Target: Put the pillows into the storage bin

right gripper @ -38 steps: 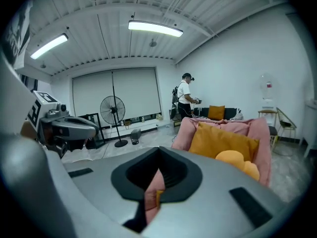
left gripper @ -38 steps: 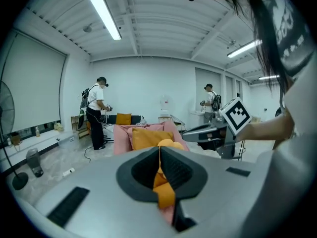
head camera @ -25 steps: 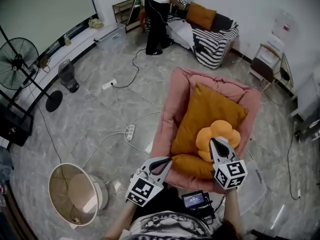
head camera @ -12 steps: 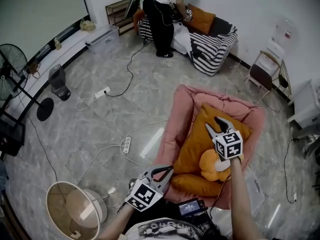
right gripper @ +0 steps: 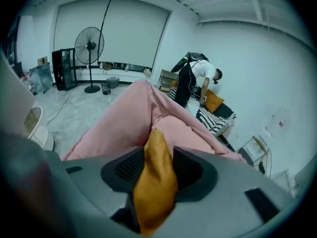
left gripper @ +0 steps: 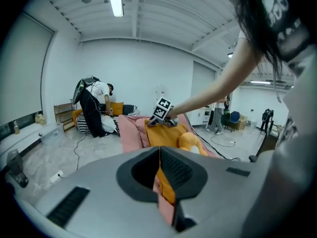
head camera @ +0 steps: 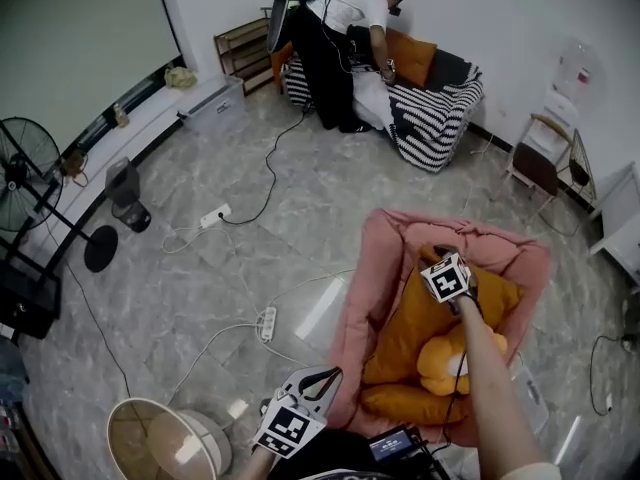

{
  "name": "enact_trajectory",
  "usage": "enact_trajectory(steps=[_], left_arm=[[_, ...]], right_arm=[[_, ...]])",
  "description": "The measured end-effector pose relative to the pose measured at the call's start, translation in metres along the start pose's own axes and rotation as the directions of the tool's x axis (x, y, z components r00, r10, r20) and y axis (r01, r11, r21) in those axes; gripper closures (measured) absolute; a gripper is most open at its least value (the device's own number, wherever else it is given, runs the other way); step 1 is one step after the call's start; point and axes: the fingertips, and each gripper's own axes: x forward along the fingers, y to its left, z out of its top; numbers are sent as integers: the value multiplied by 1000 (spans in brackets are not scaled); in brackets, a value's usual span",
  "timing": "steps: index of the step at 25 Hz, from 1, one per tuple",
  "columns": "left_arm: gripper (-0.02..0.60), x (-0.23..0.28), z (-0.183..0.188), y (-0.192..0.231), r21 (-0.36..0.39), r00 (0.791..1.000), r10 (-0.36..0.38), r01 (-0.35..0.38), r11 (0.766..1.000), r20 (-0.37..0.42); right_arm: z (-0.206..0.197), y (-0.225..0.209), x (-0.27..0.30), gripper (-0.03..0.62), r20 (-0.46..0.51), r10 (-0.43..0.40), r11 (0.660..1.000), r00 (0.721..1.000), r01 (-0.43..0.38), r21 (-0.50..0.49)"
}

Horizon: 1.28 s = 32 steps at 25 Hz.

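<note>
Right tongs, just opening wide, sit around the orange pillow's twelve o'clock corner; left tongs pinch the pink bin.

Our two grippers, the left gripper and the right gripper, are grey with dark ridged pads, and each carries a cube with black-and-white square markers. A thin black cable runs along our right arm (its short sleeve is white). Our top seems dark-patterned.
</note>
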Motion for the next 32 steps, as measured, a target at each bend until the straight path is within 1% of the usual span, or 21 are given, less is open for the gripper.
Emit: enact_trajectory(steps=[3, 5, 8, 10, 14, 18, 21, 24, 27, 32], left_arm=[[569, 6, -3, 4, 12, 1000, -6, 6, 1000, -9], [569, 11, 2, 5, 24, 1000, -20, 21, 999, -7], [568, 16, 10, 6, 37, 999, -45, 45, 998, 4], [569, 19, 14, 6, 55, 998, -66, 66, 996, 10], [569, 27, 29, -4, 102, 992, -122, 119, 988, 31], [569, 34, 44, -19, 135, 983, -179, 171, 976, 47], [568, 40, 49, -34, 156, 971, -233, 223, 962, 47], [569, 46, 53, -53, 174, 955, -292, 280, 944, 53], [569, 48, 57, -73, 200, 933, -353, 335, 921, 62], [569, 52, 58, -104, 252, 887, -460, 434, 865, 52]], right_arm=[[-4, 0, -2, 508, 57, -12, 987, 998, 3, 158], [-2, 1, -21, 544, 112, -11, 975, 994, -14, 221], [1, 6, -60, 559, 208, 15, 953, 978, -77, 295], [3, 10, -88, 563, 255, 8, 946, 967, -90, 311], [-2, 2, -148, 563, 331, -78, 936, 940, -45, 349], [-7, -25, -212, 563, 391, -189, 918, 901, 20, 397], [-10, -50, -263, 563, 430, -290, 884, 855, 68, 462], [-12, -73, -312, 563, 463, -391, 842, 796, 105, 530], [-12, -88, -355, 563, 487, -482, 796, 728, 132, 591], [-26, -102, -429, 565, 490, -627, 716, 606, 200, 669]])
